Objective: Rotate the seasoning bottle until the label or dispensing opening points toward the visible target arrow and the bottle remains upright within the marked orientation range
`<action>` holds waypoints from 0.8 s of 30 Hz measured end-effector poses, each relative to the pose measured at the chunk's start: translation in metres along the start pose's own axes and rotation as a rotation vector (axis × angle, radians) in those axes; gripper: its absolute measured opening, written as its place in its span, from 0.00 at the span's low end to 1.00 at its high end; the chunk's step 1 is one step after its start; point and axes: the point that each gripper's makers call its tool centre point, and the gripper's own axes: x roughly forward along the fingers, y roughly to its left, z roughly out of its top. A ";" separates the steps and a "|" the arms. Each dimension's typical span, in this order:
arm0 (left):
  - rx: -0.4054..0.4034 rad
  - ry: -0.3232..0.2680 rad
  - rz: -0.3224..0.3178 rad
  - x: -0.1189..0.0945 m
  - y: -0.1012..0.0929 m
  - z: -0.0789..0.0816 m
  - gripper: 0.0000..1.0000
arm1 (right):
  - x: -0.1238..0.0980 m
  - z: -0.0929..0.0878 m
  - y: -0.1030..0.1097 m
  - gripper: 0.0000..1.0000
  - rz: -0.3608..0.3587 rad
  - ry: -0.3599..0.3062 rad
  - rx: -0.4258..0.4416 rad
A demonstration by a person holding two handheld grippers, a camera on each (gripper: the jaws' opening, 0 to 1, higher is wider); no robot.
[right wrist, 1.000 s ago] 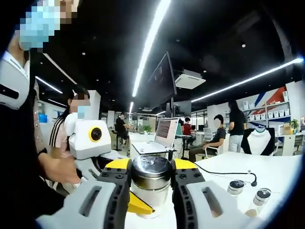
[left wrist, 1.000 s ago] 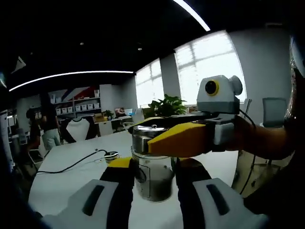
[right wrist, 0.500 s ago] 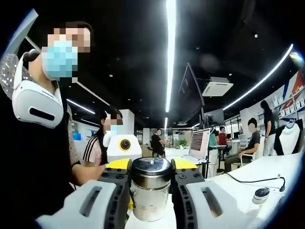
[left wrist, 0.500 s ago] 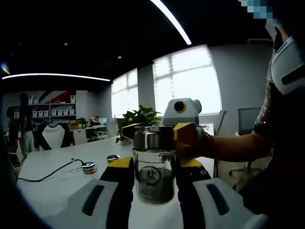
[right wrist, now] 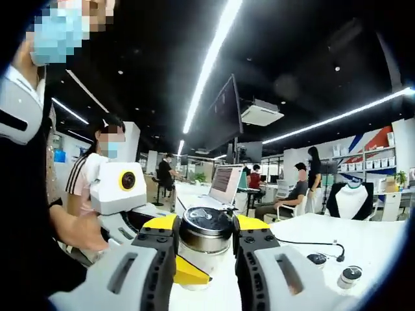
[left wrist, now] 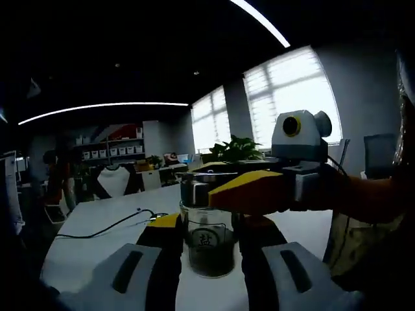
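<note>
The seasoning bottle (left wrist: 209,249) is a clear glass jar with dark seasoning inside and a steel lid (left wrist: 196,189). It stands upright on the white table (left wrist: 91,246). Its label (left wrist: 204,240) with a black character faces the left gripper view. My left gripper (left wrist: 207,227) is shut on the glass body. My right gripper's yellow jaw crosses in from the right at lid height. In the right gripper view, my right gripper (right wrist: 205,228) is shut on the lid (right wrist: 205,230), and the left gripper's yellow tip (right wrist: 188,275) pokes out below.
A black cable (left wrist: 107,227) runs across the table. Two small jars (right wrist: 350,275) stand near the table's right side, and a laptop (right wrist: 224,184) sits further back. A plant (left wrist: 237,148) stands by the windows. People sit and stand around the office.
Both views have swung round and back again. The label, off to one side a second ago, now faces the left gripper view. Both grippers kept hold of the bottle.
</note>
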 end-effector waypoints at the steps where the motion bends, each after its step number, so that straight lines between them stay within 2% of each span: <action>1: -0.005 0.006 0.001 0.000 0.000 -0.002 0.35 | 0.001 -0.003 -0.006 0.30 -0.009 0.010 0.000; 2: -0.007 0.011 0.010 -0.001 0.001 -0.004 0.35 | 0.002 -0.005 -0.007 0.30 -0.024 0.020 0.031; 7: 0.028 0.017 0.031 -0.006 0.002 -0.006 0.35 | 0.004 -0.007 -0.005 0.30 -0.025 0.012 0.066; 13: 0.053 -0.006 0.012 -0.013 0.000 0.000 0.35 | 0.001 -0.001 -0.002 0.28 0.049 -0.014 0.110; 18: 0.026 -0.031 -0.075 -0.014 -0.009 0.004 0.35 | -0.004 0.004 0.008 0.28 0.164 -0.002 0.001; 21: -0.004 -0.032 -0.132 -0.013 -0.016 0.005 0.35 | -0.008 0.005 0.015 0.28 0.246 -0.003 -0.028; 24: 0.005 -0.010 -0.131 -0.009 -0.020 0.001 0.35 | -0.011 0.001 0.016 0.28 0.285 0.008 -0.049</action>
